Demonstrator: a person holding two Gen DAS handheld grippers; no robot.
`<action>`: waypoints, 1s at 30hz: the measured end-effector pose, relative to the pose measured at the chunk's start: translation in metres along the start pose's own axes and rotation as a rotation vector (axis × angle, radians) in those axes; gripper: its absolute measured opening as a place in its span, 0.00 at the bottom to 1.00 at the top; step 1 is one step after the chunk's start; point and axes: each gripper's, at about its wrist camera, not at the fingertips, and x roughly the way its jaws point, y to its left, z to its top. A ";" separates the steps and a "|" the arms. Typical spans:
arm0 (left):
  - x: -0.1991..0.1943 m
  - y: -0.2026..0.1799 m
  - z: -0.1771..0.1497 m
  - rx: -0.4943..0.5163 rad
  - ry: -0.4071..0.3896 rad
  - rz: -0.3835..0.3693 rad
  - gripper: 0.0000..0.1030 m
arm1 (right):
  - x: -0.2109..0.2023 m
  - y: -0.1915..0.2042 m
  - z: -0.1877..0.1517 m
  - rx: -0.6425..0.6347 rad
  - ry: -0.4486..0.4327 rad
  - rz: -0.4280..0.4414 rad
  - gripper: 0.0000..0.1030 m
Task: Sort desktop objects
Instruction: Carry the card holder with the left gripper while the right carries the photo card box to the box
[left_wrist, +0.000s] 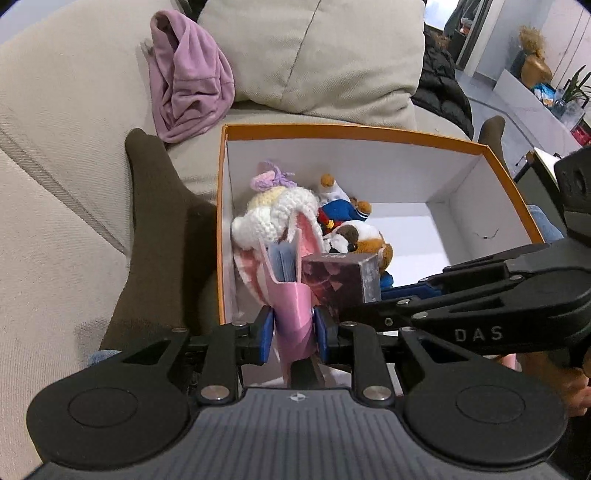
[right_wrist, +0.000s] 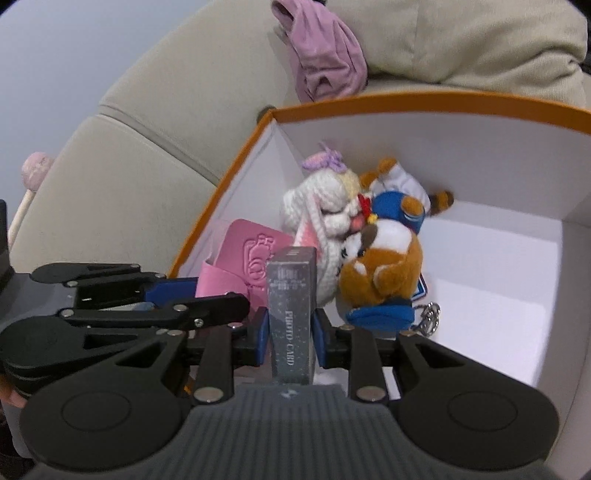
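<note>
An orange box (left_wrist: 332, 130) with white walls stands on a beige sofa. In its near left corner lie a white crochet bunny (left_wrist: 273, 218) and a brown and white plush (left_wrist: 364, 236) dressed in blue. My left gripper (left_wrist: 293, 330) is shut on a pink card holder (left_wrist: 291, 302), held upright over the box's near left corner. My right gripper (right_wrist: 291, 332) is shut on a grey box marked PHOTO CARD (right_wrist: 291, 295), just beside the pink holder (right_wrist: 243, 254) and in front of the bunny (right_wrist: 325, 206). The right gripper (left_wrist: 369, 291) reaches in from the right in the left wrist view.
A mauve cloth (left_wrist: 188, 81) lies on the sofa behind the box, next to a beige cushion (left_wrist: 314, 51). A person's dark-socked foot (left_wrist: 155, 229) rests left of the box. The box's right half (right_wrist: 498, 277) has bare white floor. A metal key ring (right_wrist: 428, 314) hangs off the plush.
</note>
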 end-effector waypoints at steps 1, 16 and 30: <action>0.001 0.000 0.002 0.001 0.009 -0.002 0.26 | 0.001 0.001 0.001 -0.006 0.007 -0.011 0.27; 0.007 0.004 0.027 0.010 0.017 0.013 0.30 | 0.002 -0.001 0.017 -0.057 0.043 -0.035 0.27; 0.040 -0.031 0.056 0.035 0.121 0.179 0.46 | 0.000 -0.009 0.005 -0.036 0.047 -0.006 0.24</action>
